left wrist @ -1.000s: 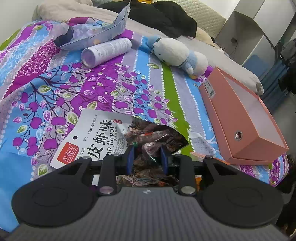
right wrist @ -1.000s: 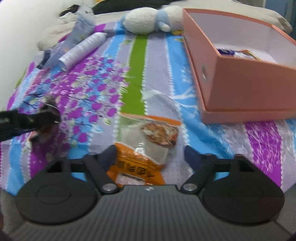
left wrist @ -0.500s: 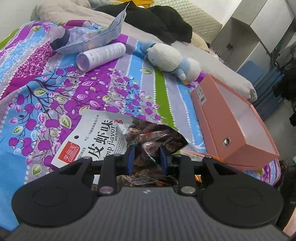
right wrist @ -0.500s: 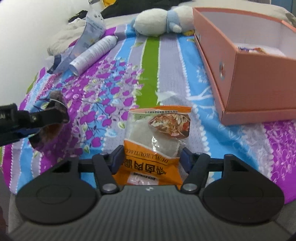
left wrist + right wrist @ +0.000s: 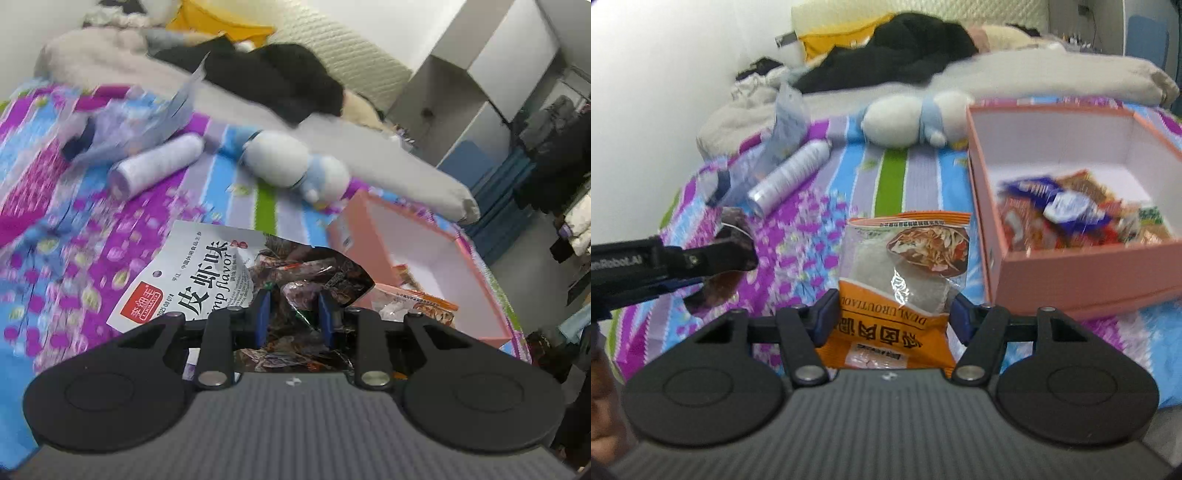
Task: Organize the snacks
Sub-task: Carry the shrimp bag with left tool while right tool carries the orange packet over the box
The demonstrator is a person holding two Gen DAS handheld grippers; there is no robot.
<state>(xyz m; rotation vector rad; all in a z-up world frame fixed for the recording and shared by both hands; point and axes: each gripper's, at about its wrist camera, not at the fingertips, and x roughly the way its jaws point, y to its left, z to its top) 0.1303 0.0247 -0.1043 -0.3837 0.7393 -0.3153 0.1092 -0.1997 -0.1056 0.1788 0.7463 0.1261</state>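
Observation:
My left gripper [image 5: 293,299] is shut on a white shrimp-flavour snack bag [image 5: 199,273] with dark wrapped pieces showing through its clear part, held above the bedspread. In the right wrist view that gripper [image 5: 738,258] juts in from the left with the bag's dark end in it. My right gripper [image 5: 892,306] is shut on an orange snack packet [image 5: 908,258], its pads pressing both side edges. To the right stands an open pink box [image 5: 1071,280] holding several snack packets [image 5: 1071,214]. The left wrist view shows the box [image 5: 480,295] beyond the orange packet [image 5: 421,301].
On the flowered bedspread [image 5: 894,177] lie a white and blue plush toy [image 5: 908,118], a white cylinder can [image 5: 790,173] and a crumpled plastic pouch [image 5: 147,114]. Black clothing [image 5: 280,77] and pillows lie at the far end. A white cabinet [image 5: 461,81] stands beyond the bed.
Both grippers have risen with their packets. The right gripper, open around the orange packet a second ago, has closed on it and lifted it. The box's inside has come into view.

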